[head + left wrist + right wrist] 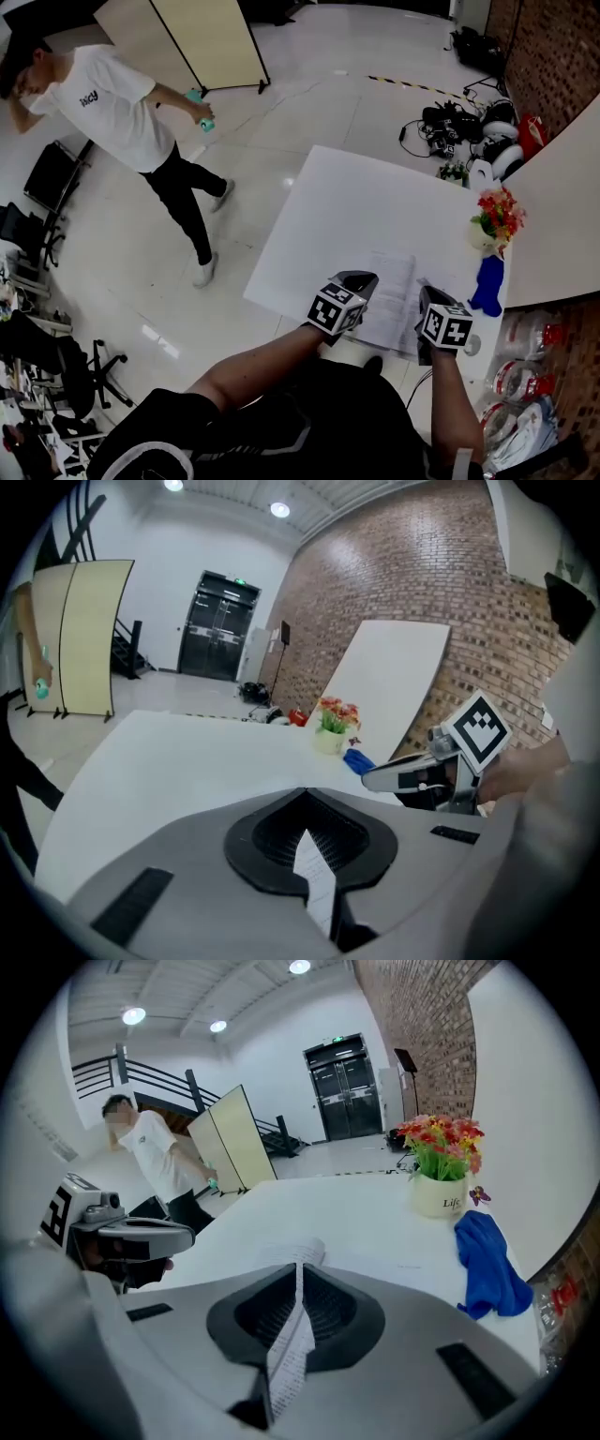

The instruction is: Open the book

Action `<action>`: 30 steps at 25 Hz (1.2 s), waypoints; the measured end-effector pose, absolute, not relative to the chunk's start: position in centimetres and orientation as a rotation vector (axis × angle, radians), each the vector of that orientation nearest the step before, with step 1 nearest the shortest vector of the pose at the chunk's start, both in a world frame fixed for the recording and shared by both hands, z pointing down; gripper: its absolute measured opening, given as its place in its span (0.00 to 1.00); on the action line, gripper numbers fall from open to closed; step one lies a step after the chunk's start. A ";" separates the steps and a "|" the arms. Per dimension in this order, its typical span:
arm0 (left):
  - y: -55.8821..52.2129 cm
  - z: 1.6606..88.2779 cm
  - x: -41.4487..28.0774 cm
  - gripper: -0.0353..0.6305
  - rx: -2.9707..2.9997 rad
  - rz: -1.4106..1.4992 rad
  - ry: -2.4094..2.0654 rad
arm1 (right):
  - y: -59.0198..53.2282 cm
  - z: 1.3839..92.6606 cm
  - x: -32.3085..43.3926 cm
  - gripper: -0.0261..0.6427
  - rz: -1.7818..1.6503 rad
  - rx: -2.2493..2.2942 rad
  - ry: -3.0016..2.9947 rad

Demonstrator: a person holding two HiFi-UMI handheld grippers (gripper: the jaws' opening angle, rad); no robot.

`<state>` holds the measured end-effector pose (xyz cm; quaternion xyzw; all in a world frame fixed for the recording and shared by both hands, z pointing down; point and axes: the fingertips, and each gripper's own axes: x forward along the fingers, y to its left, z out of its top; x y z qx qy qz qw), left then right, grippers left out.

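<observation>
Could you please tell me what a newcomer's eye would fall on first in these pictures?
The left gripper and right gripper, each shut on a page of the open book at the near edge of the white table. Next, the potted flowers and blue cloth on its right side, and a person in a white T-shirt standing on the floor at left.
</observation>
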<state>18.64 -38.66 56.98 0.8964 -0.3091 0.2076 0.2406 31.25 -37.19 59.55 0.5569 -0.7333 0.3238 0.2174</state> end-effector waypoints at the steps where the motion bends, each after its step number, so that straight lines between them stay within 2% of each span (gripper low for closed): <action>1: -38.8 56.6 18.1 0.06 2.455 0.559 -0.855 | -37.1 59.3 31.1 0.06 0.896 1.556 -2.030; 10: -39.1 53.7 15.9 0.06 2.473 0.476 -0.942 | -36.4 54.4 30.9 0.06 0.808 1.613 -2.181; 18: -37.7 47.9 16.2 0.06 2.581 0.388 -1.013 | -35.6 46.9 32.2 0.05 0.623 1.627 -2.385; 25: -35.7 43.6 15.0 0.06 2.644 0.340 -1.119 | -34.4 44.6 34.1 0.05 0.582 1.631 -2.469; 30: -32.9 41.5 12.0 0.06 2.681 0.279 -1.133 | -31.8 43.1 31.3 0.05 0.514 1.651 -2.475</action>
